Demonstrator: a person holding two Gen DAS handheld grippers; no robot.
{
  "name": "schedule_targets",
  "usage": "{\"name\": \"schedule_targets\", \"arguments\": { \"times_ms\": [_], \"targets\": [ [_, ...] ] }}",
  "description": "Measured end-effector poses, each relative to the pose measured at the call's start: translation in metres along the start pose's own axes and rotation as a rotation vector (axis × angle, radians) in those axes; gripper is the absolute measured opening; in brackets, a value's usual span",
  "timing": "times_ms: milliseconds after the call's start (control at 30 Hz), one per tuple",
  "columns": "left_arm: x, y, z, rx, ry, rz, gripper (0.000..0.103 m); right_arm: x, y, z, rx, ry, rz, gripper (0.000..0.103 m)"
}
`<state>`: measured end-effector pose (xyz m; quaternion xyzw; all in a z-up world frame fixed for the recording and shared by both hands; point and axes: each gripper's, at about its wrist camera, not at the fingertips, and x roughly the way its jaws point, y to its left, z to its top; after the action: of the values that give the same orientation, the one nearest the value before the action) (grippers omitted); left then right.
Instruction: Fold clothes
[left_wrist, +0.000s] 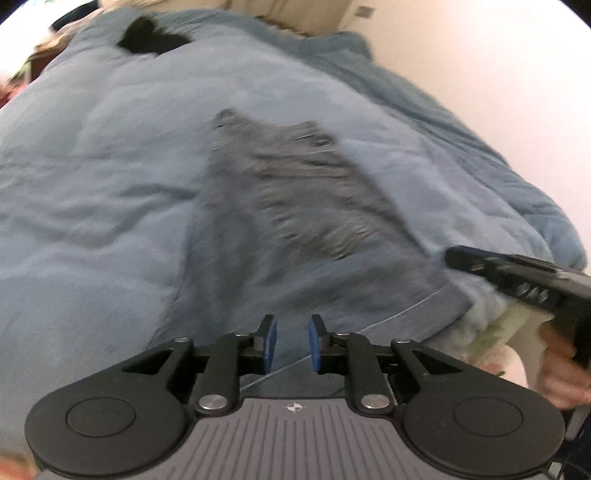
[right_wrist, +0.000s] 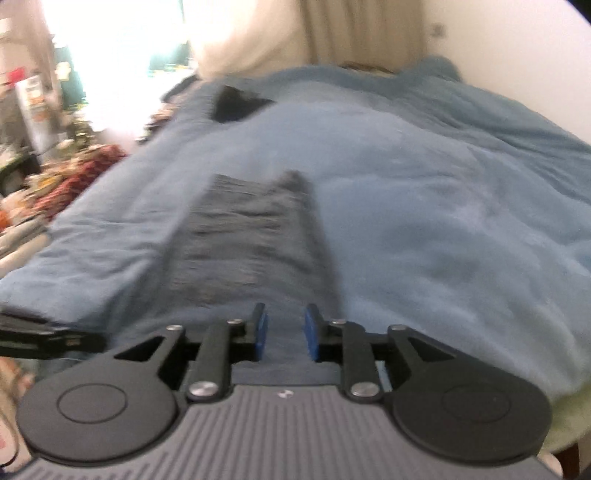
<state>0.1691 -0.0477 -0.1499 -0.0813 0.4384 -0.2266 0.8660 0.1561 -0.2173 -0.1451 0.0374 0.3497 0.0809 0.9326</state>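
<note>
A grey-blue garment with blurred darker stripes lies spread lengthwise on a light blue bedcover. It also shows in the right wrist view. My left gripper is open, its blue pads apart just above the garment's near hem. My right gripper is open too, over the same near edge. In the left wrist view the right gripper comes in from the right side, held by a hand. The left gripper shows at the left edge of the right wrist view. Both views are motion-blurred.
A small black garment lies far up the bed, also in the right wrist view. A white wall runs along the bed's right side. Cluttered shelves and red cloth stand to the left. Curtains hang behind.
</note>
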Motion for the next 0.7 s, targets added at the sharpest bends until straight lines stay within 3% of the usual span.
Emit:
{"name": "schedule_targets", "arguments": {
  "times_ms": [100,200,400,600,700],
  "targets": [
    [0.021,-0.012,0.010,0.022,0.007,-0.006,0.020,0.026,0.022,-0.002,-0.049,0.029,0.004,0.031],
    [0.039,-0.011,-0.001,0.008,0.056,-0.017,0.020,0.050,0.030,-0.018,-0.096,0.081,-0.030,0.031],
    [0.045,0.010,-0.027,-0.090,0.101,-0.049,0.020,0.049,0.025,-0.059,-0.143,0.092,-0.036,0.031],
    [0.039,-0.010,-0.028,0.043,0.068,0.019,0.020,0.046,0.017,-0.058,-0.071,0.095,-0.011,0.031],
    [0.040,-0.004,-0.027,0.019,0.069,0.009,0.020,0.047,0.020,-0.059,-0.072,0.095,-0.028,0.032]
  ]
}}
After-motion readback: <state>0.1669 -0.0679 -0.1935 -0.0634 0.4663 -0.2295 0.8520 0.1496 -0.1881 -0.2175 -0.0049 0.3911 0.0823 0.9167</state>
